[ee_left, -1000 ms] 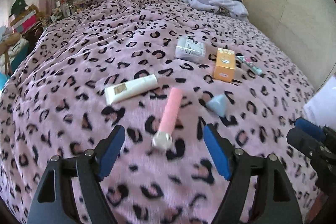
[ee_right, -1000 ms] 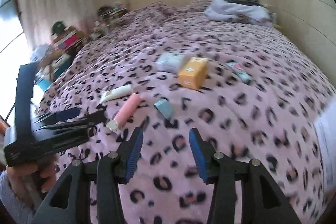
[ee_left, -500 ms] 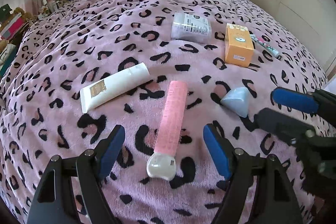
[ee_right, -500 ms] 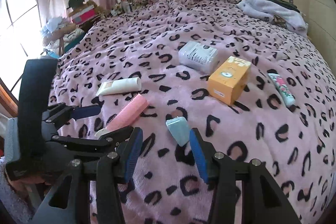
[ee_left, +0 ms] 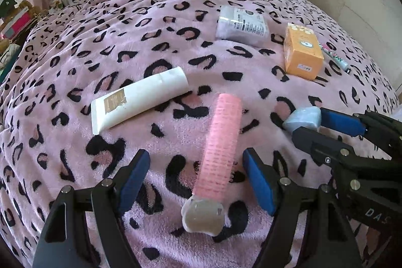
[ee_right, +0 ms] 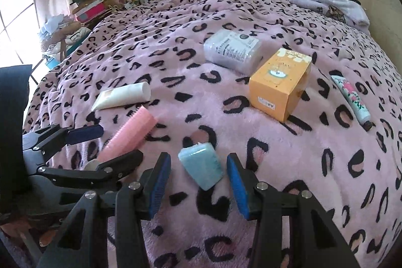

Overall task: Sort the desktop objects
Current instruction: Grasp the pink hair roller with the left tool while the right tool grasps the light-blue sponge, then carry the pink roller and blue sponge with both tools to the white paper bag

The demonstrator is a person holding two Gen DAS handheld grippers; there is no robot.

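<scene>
1. The bed, under its leopard-print blanket, carries everything.
2. The orange box and white tube lie untouched farther up.
3. The left hand-held gripper, jaws just narrowing, straddles the pink roller, released.
4. The right hand-held gripper brackets the blue case, released. I reckon both are set to grasp; next they must close.
</scene>
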